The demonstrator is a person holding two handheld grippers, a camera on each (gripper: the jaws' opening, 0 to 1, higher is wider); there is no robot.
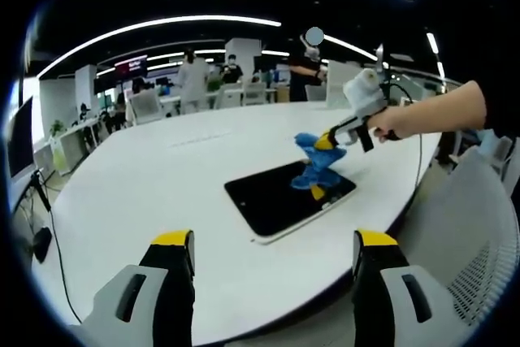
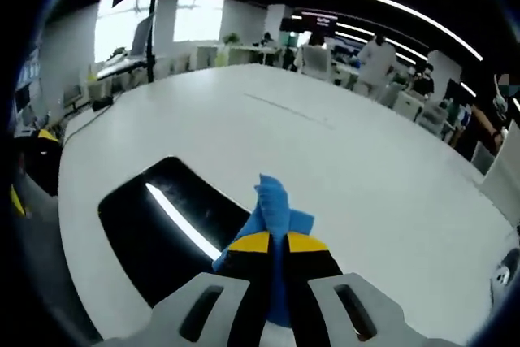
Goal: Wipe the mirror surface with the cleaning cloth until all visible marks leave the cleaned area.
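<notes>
Midway, probably: right gripper (image 1: 322,166) jaws clamped on the blue cloth (image 2: 276,209), pressing the mirror (image 1: 280,198) lying flat on the tabletop (image 1: 162,176); left gripper (image 1: 274,262) jaws apart, empty; remaining marks undeterminable.

A: Bright, even light from long ceiling strips (image 1: 162,26) above the white surface (image 1: 146,176), which looks nearly washed out.

B: The mirror (image 2: 162,225) carries one sharp streak of glare (a strip reflected). Windows (image 2: 195,14) beyond the surface blow out.

A: Straight lines bow toward the edges; people far behind the mirror are soft.
</notes>
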